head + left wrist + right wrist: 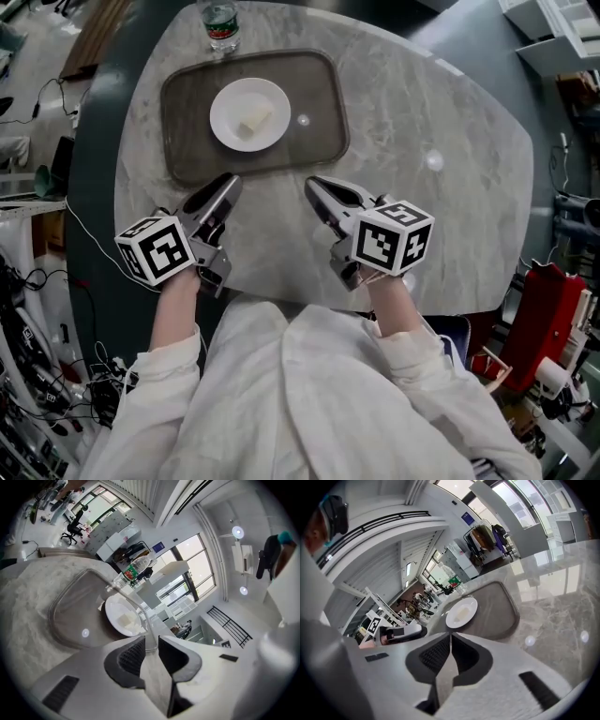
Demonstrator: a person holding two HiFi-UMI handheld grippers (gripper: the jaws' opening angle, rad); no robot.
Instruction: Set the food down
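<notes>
Food (251, 120) is laid on a plate (228, 98) within the tray (319, 94) at the table's (450, 187) far left. The left gripper (229, 182) is held near the tray, jaws slightly parted, empty. The right gripper (312, 184) is held beside it, jaws pressed together on nothing.

Pale food chunk (251, 122) — lying on round white plate (228, 101), off-centre.

one tray (187, 141), one plate (230, 101), one piece of food (253, 120), one bottle (219, 23); two grippers, left gripper (230, 180) and right gripper (312, 184).

Pale food (253, 122) on white plate (228, 101) on brown tray (187, 150), bottle (220, 23) beyond, left gripper (230, 182) and right gripper (312, 184) nearer
</notes>
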